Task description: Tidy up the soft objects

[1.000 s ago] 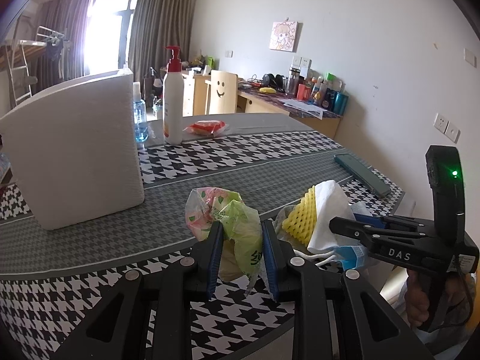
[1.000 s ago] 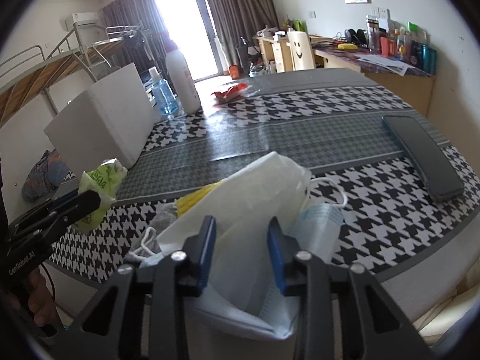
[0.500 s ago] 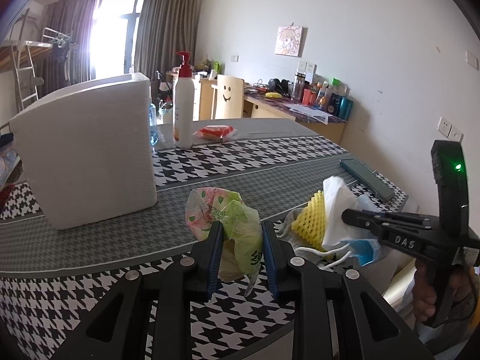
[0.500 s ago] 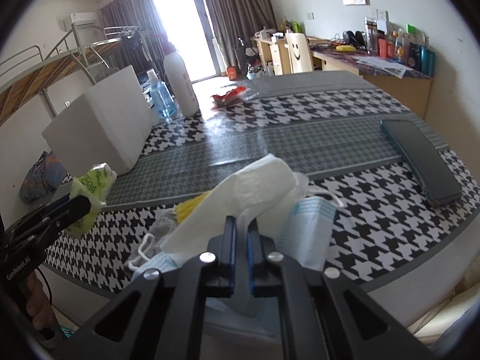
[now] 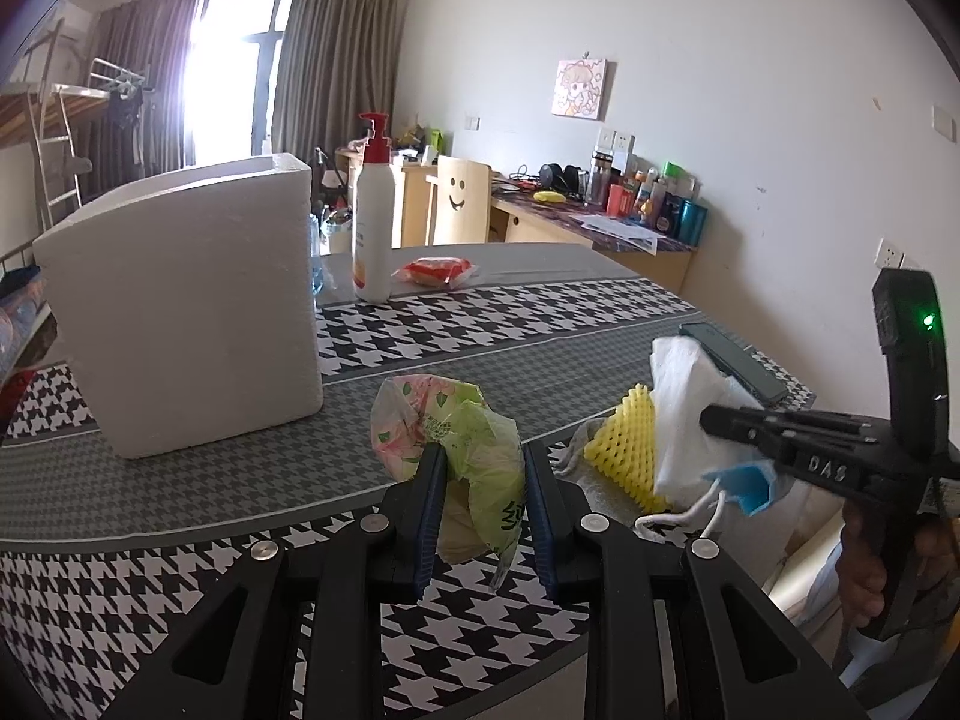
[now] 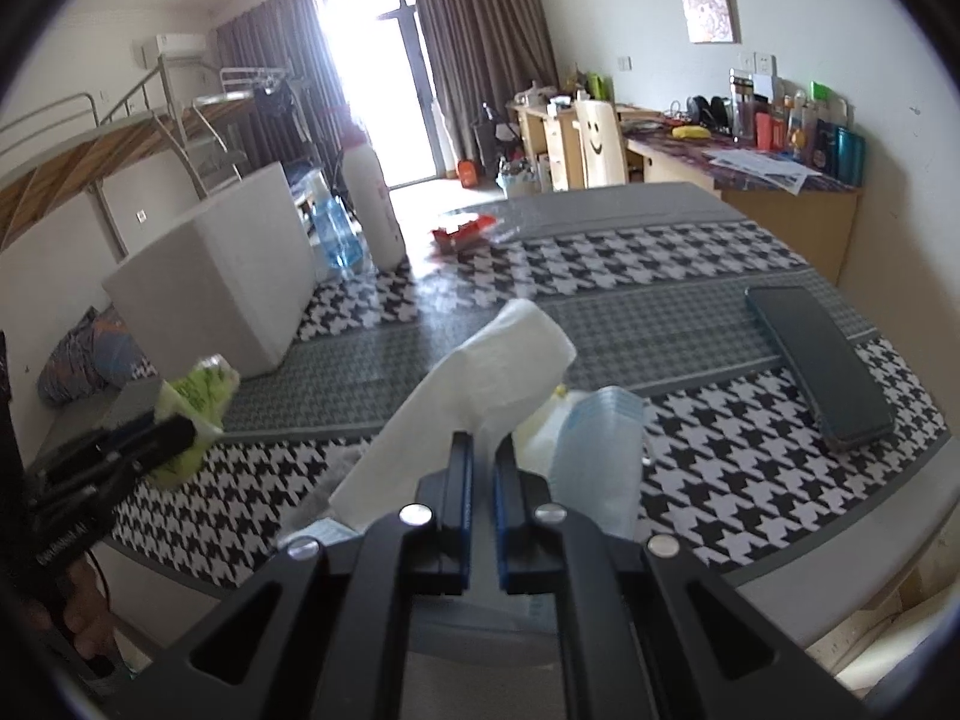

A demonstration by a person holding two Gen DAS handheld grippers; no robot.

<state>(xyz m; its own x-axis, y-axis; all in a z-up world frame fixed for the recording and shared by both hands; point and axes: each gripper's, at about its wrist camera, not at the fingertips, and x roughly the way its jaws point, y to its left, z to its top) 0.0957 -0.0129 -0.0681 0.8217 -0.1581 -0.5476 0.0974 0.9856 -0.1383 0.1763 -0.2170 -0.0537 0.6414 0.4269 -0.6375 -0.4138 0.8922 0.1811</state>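
My left gripper (image 5: 483, 459) is shut on a crumpled green and pink plastic bag (image 5: 444, 414), held just above the table's near edge. It shows at the left of the right wrist view too, left gripper (image 6: 180, 429) with the bag (image 6: 201, 387). My right gripper (image 6: 483, 450) is shut on a white tissue (image 6: 480, 360), with a blue face mask (image 6: 600, 438) bunched against it. From the left wrist view the right gripper (image 5: 711, 419) pinches the tissue (image 5: 681, 396); the mask (image 5: 744, 480) hangs below it beside a yellow foam net (image 5: 627, 444).
A white foam box (image 5: 180, 300) stands on the houndstooth table (image 5: 480, 324) at the left. Behind it are a white pump bottle (image 5: 372, 228) and a red packet (image 5: 435, 270). A dark flat case (image 6: 822, 360) lies near the right edge.
My right gripper has shut on the white tissue and raised it a little, the mask coming up with it. The left gripper keeps its grip on the bag.
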